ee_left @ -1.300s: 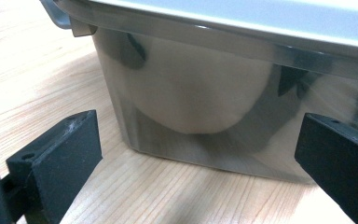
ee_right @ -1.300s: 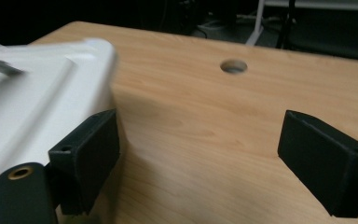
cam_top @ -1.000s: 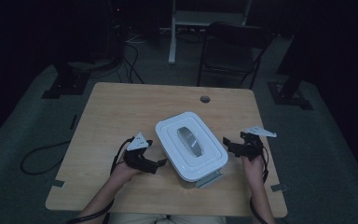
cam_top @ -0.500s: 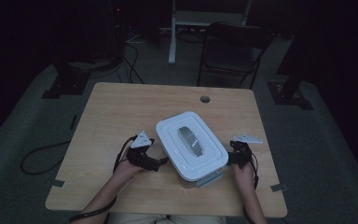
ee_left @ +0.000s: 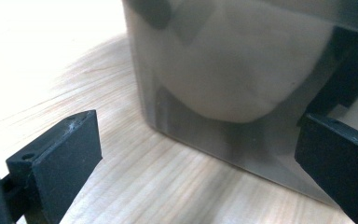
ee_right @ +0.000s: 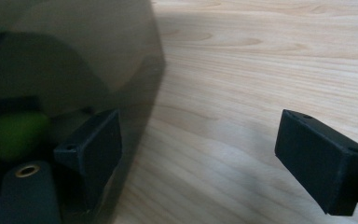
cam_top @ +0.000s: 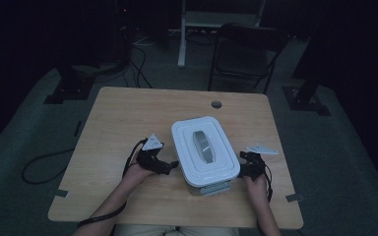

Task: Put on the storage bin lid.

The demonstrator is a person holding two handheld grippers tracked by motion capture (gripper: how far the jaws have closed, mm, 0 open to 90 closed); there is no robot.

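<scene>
We bracket the lidded container (cam_top: 205, 152) on the counter (cam_top: 128, 118), left tongs (cam_top: 170, 166) and right tongs (cam_top: 240, 168) both spread wide; next, we judge, closing on its sides.

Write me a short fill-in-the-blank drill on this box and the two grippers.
1. The box wears a white ____ with a handle on top.
2. The left gripper and right gripper sit on ____ sides of the box.
3. Both grippers have their fingers ____.
4. The box stands on a ____ table.

Missing words: lid; opposite; open; wooden
</scene>
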